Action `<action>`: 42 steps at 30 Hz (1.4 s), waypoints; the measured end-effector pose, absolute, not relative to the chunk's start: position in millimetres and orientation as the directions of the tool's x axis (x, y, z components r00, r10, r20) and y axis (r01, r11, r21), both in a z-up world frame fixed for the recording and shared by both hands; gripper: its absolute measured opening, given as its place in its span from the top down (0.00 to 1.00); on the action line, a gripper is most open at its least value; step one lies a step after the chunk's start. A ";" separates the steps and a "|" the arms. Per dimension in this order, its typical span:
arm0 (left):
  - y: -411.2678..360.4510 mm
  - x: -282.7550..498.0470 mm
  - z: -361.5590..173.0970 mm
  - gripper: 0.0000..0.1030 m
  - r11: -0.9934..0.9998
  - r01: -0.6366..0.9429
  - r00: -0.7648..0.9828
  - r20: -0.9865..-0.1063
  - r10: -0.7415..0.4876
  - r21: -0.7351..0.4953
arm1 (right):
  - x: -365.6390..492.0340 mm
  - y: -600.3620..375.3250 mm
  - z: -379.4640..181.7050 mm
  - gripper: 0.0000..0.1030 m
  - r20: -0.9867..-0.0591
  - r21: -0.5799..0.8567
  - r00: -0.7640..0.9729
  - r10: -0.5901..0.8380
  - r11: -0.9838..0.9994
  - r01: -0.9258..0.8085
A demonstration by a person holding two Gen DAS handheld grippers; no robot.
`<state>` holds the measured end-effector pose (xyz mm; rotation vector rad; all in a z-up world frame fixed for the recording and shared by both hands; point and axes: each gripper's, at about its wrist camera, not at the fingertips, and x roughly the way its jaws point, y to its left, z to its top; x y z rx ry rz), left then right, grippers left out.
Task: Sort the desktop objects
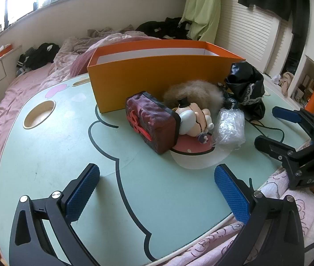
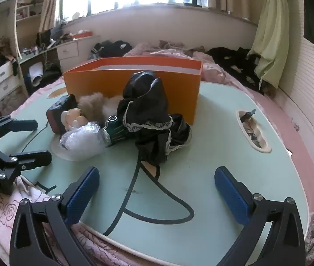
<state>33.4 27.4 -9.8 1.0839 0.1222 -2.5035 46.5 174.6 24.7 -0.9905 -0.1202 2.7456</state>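
Both grippers, left (image 1: 157, 190) and right (image 2: 157, 190), gape wide over the green table (image 1: 46, 155), holding nothing. Ahead of them lies a heap: dark-red pouch (image 1: 151, 122), doll (image 1: 192, 117), fur puff (image 1: 192, 93), clear bag (image 1: 230, 126), black lace-trimmed cloth (image 2: 148, 110), against the orange box (image 1: 157, 77).

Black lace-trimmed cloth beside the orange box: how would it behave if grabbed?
The black cloth lies crumpled in folds, so it is probably floppy and light. Its shiny surface suggests it may slip between pads. It would likely drag, not roll.
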 end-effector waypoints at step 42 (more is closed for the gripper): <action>26.0 33.4 -10.5 0.00 -0.902 0.425 -0.606 -0.718 -0.343 0.072 | 48.9 174.4 22.4 0.00 -0.621 -0.169 -0.729 0.286 -0.958 -0.232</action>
